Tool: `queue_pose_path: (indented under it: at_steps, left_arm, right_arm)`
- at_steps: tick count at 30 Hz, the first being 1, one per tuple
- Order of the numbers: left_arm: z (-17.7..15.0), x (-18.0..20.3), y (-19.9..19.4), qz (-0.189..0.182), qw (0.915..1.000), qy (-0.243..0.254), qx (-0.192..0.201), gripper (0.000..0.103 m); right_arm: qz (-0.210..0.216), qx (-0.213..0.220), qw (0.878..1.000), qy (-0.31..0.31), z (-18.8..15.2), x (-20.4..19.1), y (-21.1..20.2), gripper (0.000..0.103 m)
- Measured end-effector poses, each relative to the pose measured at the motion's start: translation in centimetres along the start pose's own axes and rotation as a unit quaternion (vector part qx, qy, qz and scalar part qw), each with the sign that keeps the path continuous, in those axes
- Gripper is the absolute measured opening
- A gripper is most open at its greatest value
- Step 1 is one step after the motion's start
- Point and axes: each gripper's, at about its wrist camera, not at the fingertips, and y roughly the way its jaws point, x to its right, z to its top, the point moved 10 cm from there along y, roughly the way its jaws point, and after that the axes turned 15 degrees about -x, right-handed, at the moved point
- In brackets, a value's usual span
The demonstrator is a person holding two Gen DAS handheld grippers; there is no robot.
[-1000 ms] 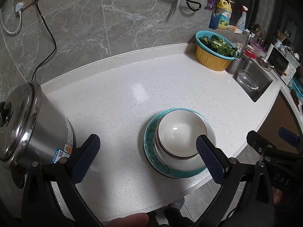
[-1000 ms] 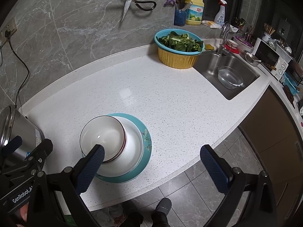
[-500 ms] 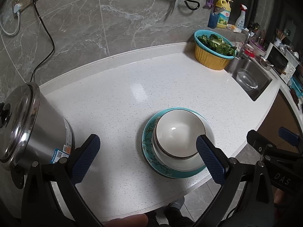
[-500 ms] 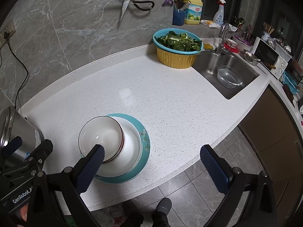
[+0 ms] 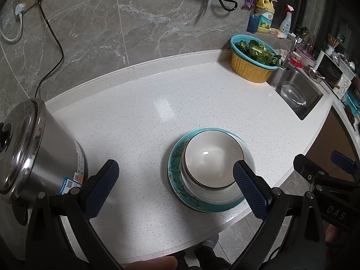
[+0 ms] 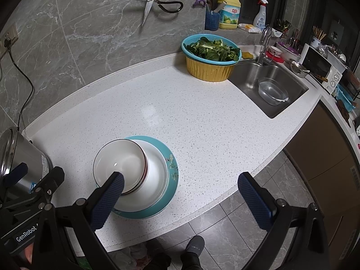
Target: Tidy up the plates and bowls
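Note:
A small white bowl (image 5: 211,159) (image 6: 119,168) with a dark rim sits nested in a larger white bowl (image 5: 216,194) (image 6: 155,180). Both rest on a teal plate (image 5: 175,175) (image 6: 171,175) near the front edge of the white counter (image 5: 139,121) (image 6: 191,117). My left gripper (image 5: 174,187) is open and held back over the counter's front edge, with nothing between its fingers. My right gripper (image 6: 181,199) is open too, held over the counter edge and floor to the right of the stack, empty.
A steel pot (image 5: 33,148) (image 6: 18,155) with a lid stands at the left. At the back right stands a yellow and teal basket of greens (image 5: 254,60) (image 6: 211,60), beside a sink (image 5: 297,90) (image 6: 270,83) holding a clear bowl. Scissors (image 6: 153,2) hang on the wall.
Both grippers have drawn back slightly from the stack. The bowls and plate have not moved.

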Motion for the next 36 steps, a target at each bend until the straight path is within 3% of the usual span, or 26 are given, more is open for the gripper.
queue_pose_path:
  at_steps: [36]
  left_arm:
    - [0.21,0.11,-0.03,0.008,1.0,-0.004,0.003,0.103]
  right_arm:
    - [0.001,-0.004,1.0,0.003,0.07,-0.11,0.29,0.103]
